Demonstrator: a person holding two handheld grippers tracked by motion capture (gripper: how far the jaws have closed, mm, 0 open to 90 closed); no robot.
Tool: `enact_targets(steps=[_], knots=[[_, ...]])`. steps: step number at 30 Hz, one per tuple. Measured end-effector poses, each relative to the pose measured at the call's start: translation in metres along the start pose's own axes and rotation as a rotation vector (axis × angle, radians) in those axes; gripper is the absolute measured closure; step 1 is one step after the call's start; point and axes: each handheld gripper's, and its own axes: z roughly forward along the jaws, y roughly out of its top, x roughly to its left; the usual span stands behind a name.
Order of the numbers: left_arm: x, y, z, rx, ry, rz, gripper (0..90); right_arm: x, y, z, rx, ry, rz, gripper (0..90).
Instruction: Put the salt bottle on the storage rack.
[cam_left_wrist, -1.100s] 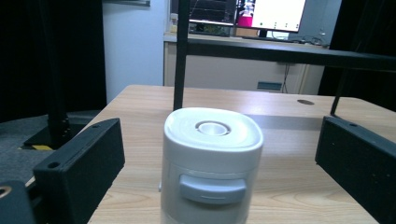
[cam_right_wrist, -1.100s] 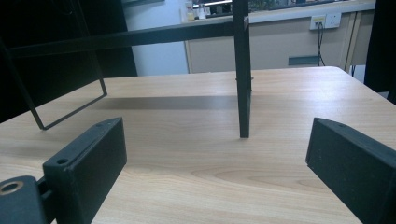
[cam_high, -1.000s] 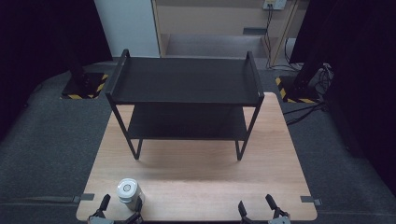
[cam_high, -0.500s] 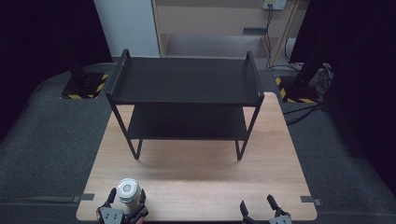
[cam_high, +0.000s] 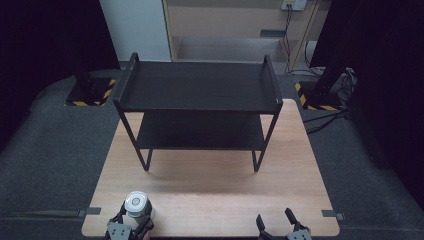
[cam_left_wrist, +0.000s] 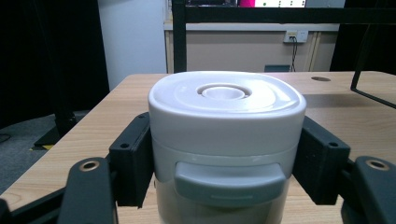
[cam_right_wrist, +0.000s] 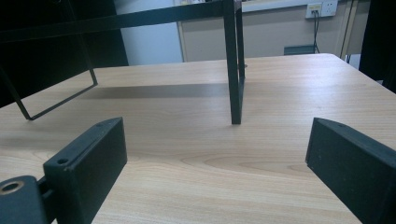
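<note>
A white lidded canister (cam_high: 136, 205) stands upright near the front left corner of the wooden table (cam_high: 210, 200). My left gripper (cam_high: 131, 226) has just closed its jaws on it, and in the left gripper view both black pads (cam_left_wrist: 134, 163) press against the sides of the canister (cam_left_wrist: 227, 140) below its lid. At the front right edge, my right gripper (cam_high: 280, 222) rests open; in the right gripper view its two jaws stand wide apart over bare table (cam_right_wrist: 215, 158) with nothing between them.
A black two-tier metal rack (cam_high: 200, 107) stands on the back half of the table; its front right leg (cam_right_wrist: 235, 70) rises ahead of my right gripper. Grey carpet surrounds the table, with cables and stand bases (cam_high: 320, 95) behind.
My left gripper moved forward around the canister, and its jaws went from open to shut on it. The right gripper has stayed in place.
</note>
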Motion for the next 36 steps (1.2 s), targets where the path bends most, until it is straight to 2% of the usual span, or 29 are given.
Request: enact_targets(steps=[10,14,16,20,25,28,36], knots=[[0.005,0.004,0.000,0.013,-0.019,-0.005,30.7,0.001,0.000,0.002,0.004,0.003,-0.002,5.7],[0.009,0.011,-0.001,0.031,-0.036,-0.017,30.8,0.001,0.000,0.001,0.003,0.005,-0.004,5.8],[0.008,0.016,-0.004,0.026,-0.039,-0.009,30.8,0.001,0.001,0.000,-0.001,0.003,-0.006,5.8],[0.005,0.032,-0.010,-0.007,-0.052,0.008,30.8,0.002,0.002,-0.001,-0.006,0.003,-0.007,5.9],[0.005,0.061,-0.012,-0.036,-0.082,-0.002,30.7,0.002,0.003,-0.001,-0.013,0.003,-0.010,5.9],[0.004,0.077,-0.011,-0.050,-0.103,-0.011,30.8,0.003,0.003,-0.002,-0.014,0.003,-0.008,5.9],[-0.003,0.110,-0.002,-0.087,-0.122,-0.011,30.7,0.002,0.003,-0.003,-0.018,0.002,-0.008,6.0]])
